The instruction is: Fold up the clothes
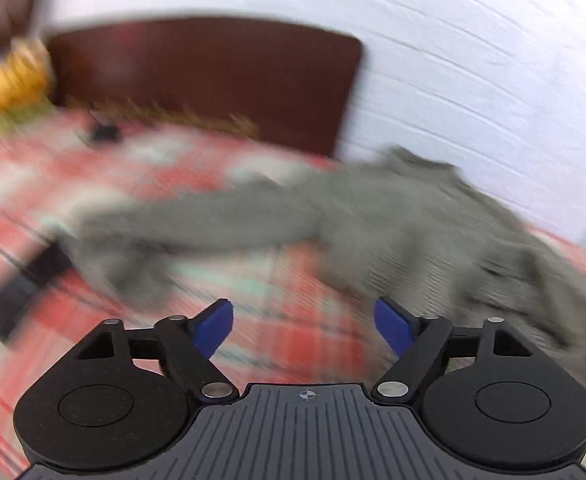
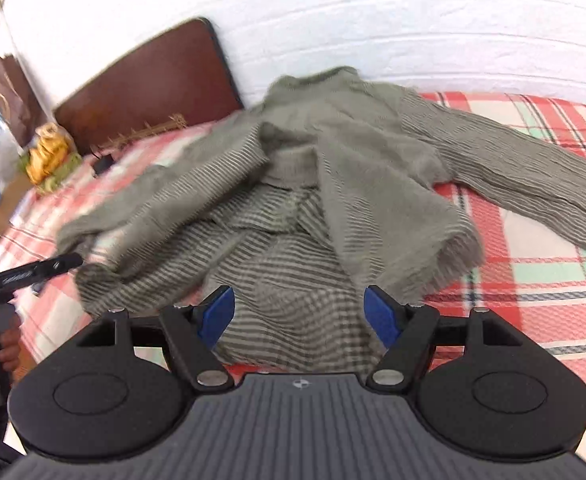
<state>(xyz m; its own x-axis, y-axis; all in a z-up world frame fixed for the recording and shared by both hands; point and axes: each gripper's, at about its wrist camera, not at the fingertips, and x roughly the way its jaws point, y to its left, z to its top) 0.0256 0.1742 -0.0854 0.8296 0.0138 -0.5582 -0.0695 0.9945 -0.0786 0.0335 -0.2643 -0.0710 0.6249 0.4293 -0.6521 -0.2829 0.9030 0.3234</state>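
Observation:
A grey-green ribbed sweater (image 2: 333, 160) lies crumpled on a red, white and mint plaid bed cover (image 2: 533, 280). One sleeve (image 2: 513, 168) stretches right and the other (image 2: 133, 220) left. My right gripper (image 2: 297, 300) hovers open just over the sweater's near hem, its blue pads apart and pressing on nothing. In the blurred left wrist view, my left gripper (image 1: 303, 312) stands open above bare bed cover (image 1: 293, 280), with the sweater (image 1: 373, 220) beyond it and to the right. One of its black fingers (image 2: 59, 263) shows in the right wrist view beside the left sleeve, with a hand (image 2: 5, 344) behind it.
A dark brown headboard (image 2: 145, 92) and a white brick wall (image 2: 373, 20) bound the bed's far side. A yellow-orange soft thing (image 2: 49, 152) and a small black object (image 2: 103, 164) sit near the headboard. A dark flat object (image 1: 25, 292) lies at the left of the bed.

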